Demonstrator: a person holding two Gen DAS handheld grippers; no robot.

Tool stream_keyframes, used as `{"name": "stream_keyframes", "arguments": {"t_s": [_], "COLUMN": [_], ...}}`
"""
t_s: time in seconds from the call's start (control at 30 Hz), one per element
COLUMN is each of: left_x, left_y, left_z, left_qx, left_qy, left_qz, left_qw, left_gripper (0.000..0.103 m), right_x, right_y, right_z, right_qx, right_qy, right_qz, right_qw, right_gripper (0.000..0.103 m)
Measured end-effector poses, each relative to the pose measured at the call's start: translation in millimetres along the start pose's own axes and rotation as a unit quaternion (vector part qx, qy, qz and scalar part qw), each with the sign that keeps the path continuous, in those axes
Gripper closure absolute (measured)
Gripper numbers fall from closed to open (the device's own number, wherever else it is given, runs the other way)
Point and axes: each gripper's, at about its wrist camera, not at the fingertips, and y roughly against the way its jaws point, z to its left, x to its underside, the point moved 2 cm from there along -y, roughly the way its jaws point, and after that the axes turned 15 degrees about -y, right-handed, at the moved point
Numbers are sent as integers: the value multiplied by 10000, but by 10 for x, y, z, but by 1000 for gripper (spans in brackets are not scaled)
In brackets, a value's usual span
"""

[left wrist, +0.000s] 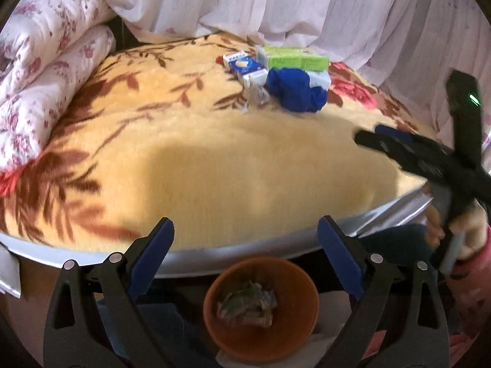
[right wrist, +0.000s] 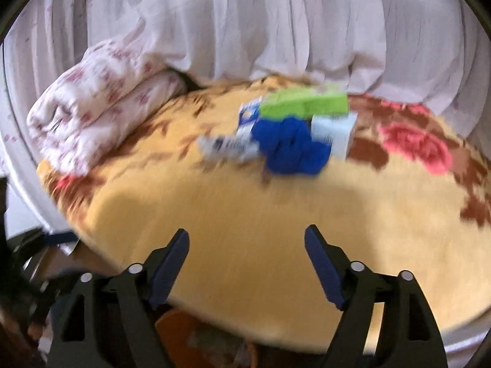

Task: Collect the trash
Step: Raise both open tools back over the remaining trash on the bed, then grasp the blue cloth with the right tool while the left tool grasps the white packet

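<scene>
Home bedroom, bed covered by a plush yellow blanket [left wrist: 214, 168] with a red and brown flower print, folded floral quilt [left wrist: 46, 76] at its left side, pleated white curtain [left wrist: 276, 6] hanging behind the bed

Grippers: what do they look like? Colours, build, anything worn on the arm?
Both the left gripper and right gripper have black plastic scissor-style linkages with silver rivets and blue finger pads. In the left wrist view the right gripper's body is black, with a green LED, held by a hand in a pink sleeve.
</scene>
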Motion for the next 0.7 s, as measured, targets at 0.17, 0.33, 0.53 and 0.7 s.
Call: {"name": "stream_keyframes", "arguments": {"t_s": [0.17,0.33,0.53,0.7], "left_x": [-71,-102,-131,-138], "left_y": [-24,-88,-138,-148], "left_z": [15,34,125,168], "left_qx": [75,139,142,168], "left_qy": [-5,11,119,201], "left_qz": [-26,7,13,-14], "left_qw": [10000,9999,9998,9997], "left_gripper": [11,11,11,11], "right_x": [-440,-735,-879,-854], "right_y": [-457,-1064,-1601,-1621], "right_z": [-24,-74,-145,-177], "right_qx": [242,730,1048,1021], "right_qy": [87,163,95,31], "right_qz": [-164,42,507,590], "right_qw": [9995,9972,9932,9930], "right_gripper": [26,26,34,59]}}
